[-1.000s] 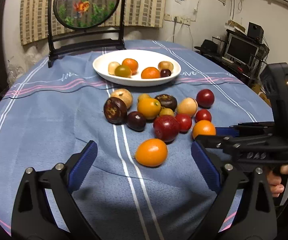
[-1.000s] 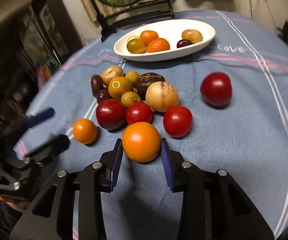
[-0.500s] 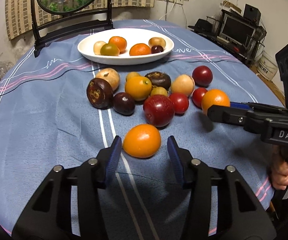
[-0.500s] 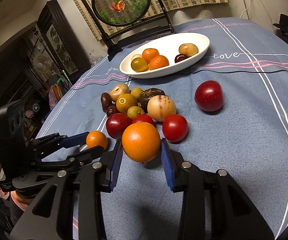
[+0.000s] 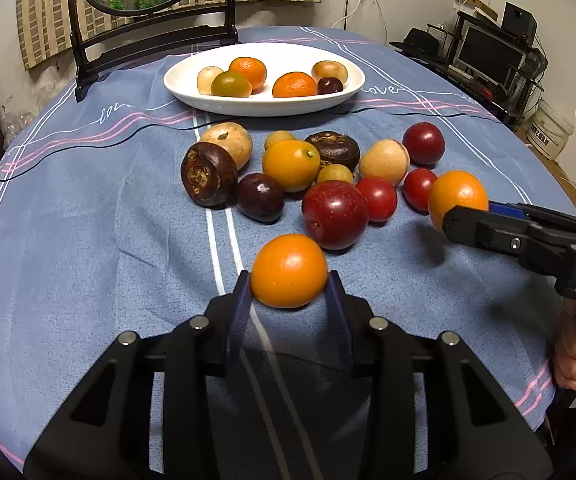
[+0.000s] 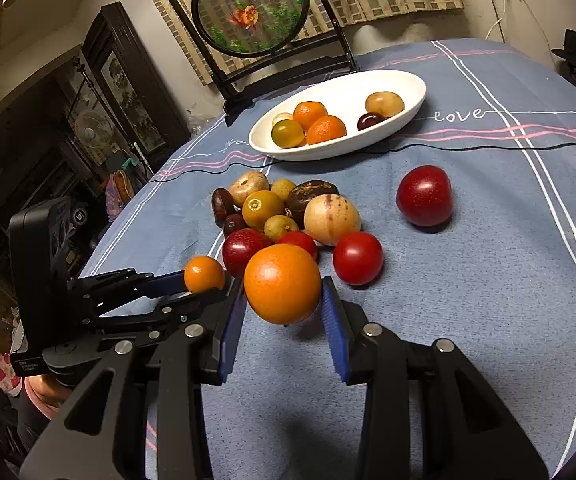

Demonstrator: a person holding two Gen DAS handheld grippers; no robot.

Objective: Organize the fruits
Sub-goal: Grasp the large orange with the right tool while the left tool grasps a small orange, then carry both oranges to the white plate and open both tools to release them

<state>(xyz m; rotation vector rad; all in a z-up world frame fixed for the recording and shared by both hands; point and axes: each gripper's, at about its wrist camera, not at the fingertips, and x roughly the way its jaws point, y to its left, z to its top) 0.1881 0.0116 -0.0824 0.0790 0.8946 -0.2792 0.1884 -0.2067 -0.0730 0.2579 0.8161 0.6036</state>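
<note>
My left gripper (image 5: 288,285) is closing its jaws on a small orange fruit (image 5: 289,270) that rests on the blue cloth; both blue pads touch its sides. My right gripper (image 6: 282,294) is shut on a bigger orange (image 6: 282,282), held just above the cloth. In the left wrist view that orange (image 5: 458,194) shows at the right. A pile of loose fruit (image 5: 292,164) lies between the grippers and the white oval plate (image 5: 263,110), which holds several fruits. A dark red plum (image 5: 335,214) sits right behind the left gripper's fruit.
One red plum (image 6: 424,196) lies apart, right of the pile. A round fish picture on a black stand (image 6: 249,8) is behind the plate. A hand (image 5: 574,348) grips the right tool at the table's near right edge. Shelves with a monitor (image 5: 488,52) stand beyond.
The left gripper's jaws went from wide apart to touching the small orange fruit, and it moved forward over it. The right gripper kept its grip and raised its orange slightly.
</note>
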